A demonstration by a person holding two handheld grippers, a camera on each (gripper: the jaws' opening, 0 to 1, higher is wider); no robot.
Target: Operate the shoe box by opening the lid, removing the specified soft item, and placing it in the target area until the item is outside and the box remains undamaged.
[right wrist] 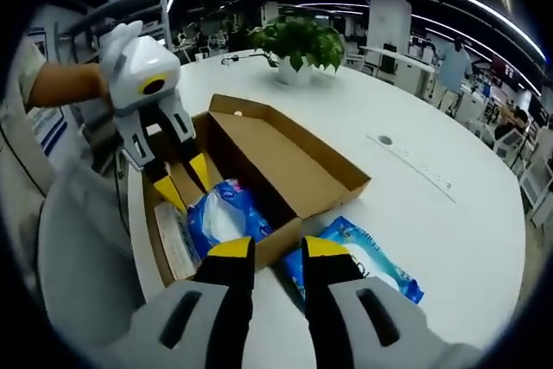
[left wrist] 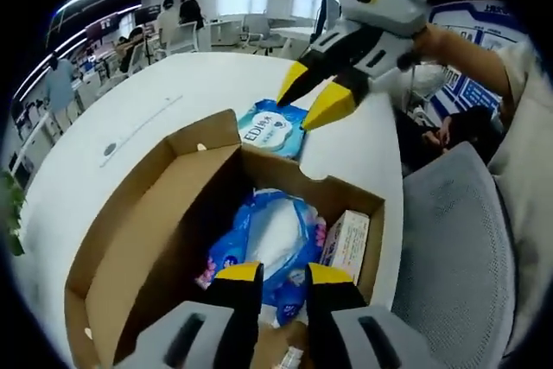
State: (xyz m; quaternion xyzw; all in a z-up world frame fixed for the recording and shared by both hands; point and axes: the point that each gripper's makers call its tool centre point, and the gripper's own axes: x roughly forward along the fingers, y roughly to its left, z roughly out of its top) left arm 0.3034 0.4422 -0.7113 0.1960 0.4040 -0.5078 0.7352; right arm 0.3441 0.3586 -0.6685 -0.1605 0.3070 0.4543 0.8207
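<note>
Office benchtop (right wrist: 415, 127) carries an open shoe box (right wrist: 285, 162), where the left claw (left wrist: 282, 272), jaws slightly parted and empty, hovers nearest the blue soft pack (left wrist: 272, 239) inside, right claw (right wrist: 266, 248) likewise parted beside the box.

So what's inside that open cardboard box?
Inside the shoe box lie a blue-and-white soft pack and a small white carton. Whatever lies beneath them is covered.

Plain brown cardboard shoe box (left wrist: 164, 222), centre frame, holds a blue-and-white plastic soft pack (left wrist: 272, 244). Beyond it, a light-blue wipes packet (left wrist: 275, 127) on the white desk (left wrist: 155, 101). Upper right, a white tool (left wrist: 315, 101) with yellow-tipped black jaws.
</note>
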